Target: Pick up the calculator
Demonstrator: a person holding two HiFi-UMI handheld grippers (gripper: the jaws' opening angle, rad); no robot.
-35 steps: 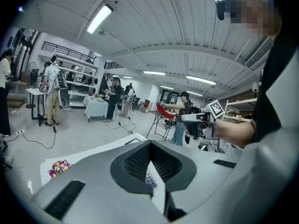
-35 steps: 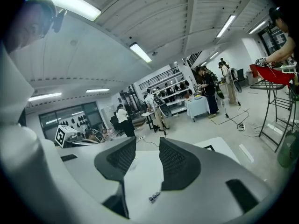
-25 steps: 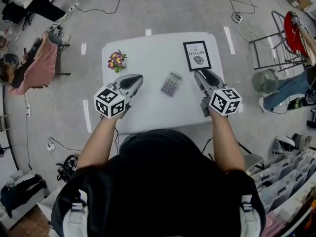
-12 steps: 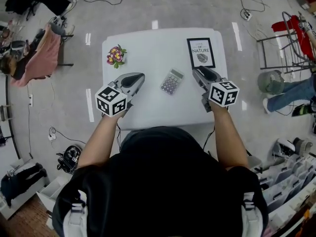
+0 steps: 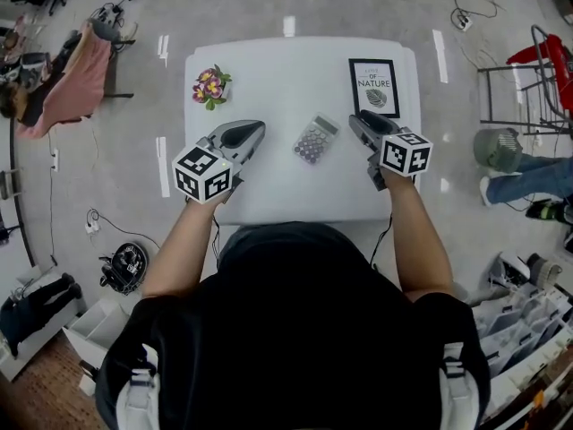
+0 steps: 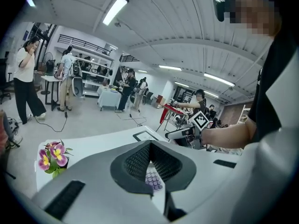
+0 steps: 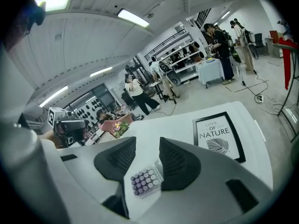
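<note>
White table [image 5: 269, 70], grey calculator [image 5: 314, 140] with purple keys between clenched left tongs [image 5: 258, 127] and parted right tongs [image 5: 354, 120]

Both arms reach forward, a gripper in each hand

The left gripper [image 5: 256, 126] points forward and inward to the right, and the bare left forearm [image 5: 182, 245] runs back from it to the shoulder with the elbow bent; in the left gripper view [image 6: 149, 144] its jaws meet at the tips with nothing between them. The right gripper [image 5: 355, 120] points forward and inward to the left on the bare right forearm [image 5: 417, 233]; in the right gripper view [image 7: 147, 142] its jaws stand apart, gripping nothing. Each marker cube, left [image 5: 203, 175] and right [image 5: 406, 153], sits over the hand that holds it
</note>
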